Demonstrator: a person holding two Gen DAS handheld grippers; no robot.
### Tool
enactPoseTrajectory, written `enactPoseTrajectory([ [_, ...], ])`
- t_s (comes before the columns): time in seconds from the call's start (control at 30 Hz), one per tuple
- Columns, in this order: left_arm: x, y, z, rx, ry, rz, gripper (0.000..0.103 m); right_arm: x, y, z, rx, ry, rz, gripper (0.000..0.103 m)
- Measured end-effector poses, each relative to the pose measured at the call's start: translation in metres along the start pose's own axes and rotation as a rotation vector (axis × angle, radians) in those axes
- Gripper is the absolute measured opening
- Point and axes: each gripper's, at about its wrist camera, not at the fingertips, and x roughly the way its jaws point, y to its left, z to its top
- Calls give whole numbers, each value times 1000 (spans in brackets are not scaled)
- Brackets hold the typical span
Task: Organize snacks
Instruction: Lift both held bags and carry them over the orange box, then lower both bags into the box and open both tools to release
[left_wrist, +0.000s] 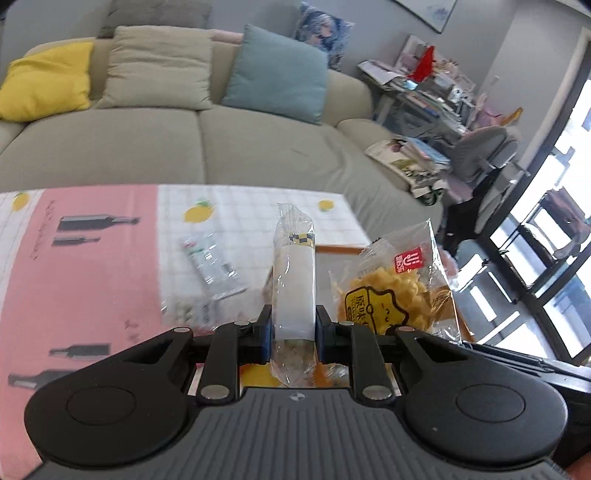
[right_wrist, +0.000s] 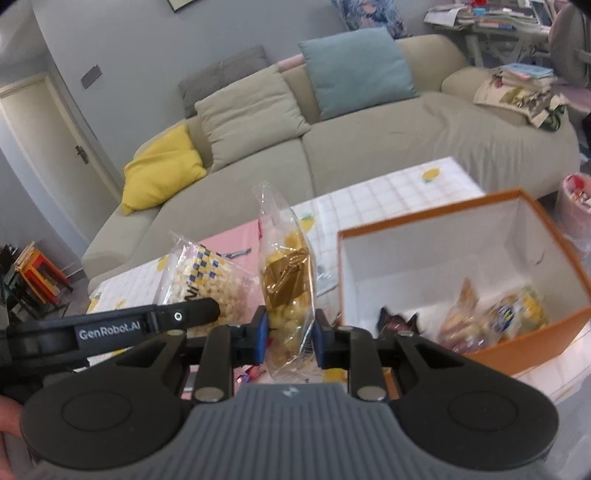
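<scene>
A clear packet of puffed snacks (left_wrist: 293, 280) was clamped upright between the closed pads of the left gripper (left_wrist: 293, 325), held clear of the patterned tablecloth (left_wrist: 92, 266). A packet of yellow snacks (right_wrist: 288, 295) was pinched in the right gripper (right_wrist: 290, 338), left of the open orange box (right_wrist: 436, 229), presumably for dropping beside the wrapped snacks (right_wrist: 491, 317) already inside.
</scene>
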Motion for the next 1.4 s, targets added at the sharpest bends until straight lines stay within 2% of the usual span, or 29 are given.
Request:
enactPoseTrajectory([
  [0.23, 29, -38, 24, 67, 19, -57, 23, -11, -31, 30, 63, -26, -31, 22],
  [0.5, 76, -63, 37, 145, 70, -39, 23, 11, -70, 46, 142, 1, -53, 22],
  [0.67, 106, -66, 36, 174, 121, -13, 23, 38, -93, 49, 189, 39, -38, 22],
  [0.97, 154, -59, 30, 220, 205, 56, 23, 83, -119, 51, 192, 104, -54, 22],
  [1.4, 200, -47, 24, 238, 343, 153, 23, 140, -129, 45, 145, 231, -112, 22],
])
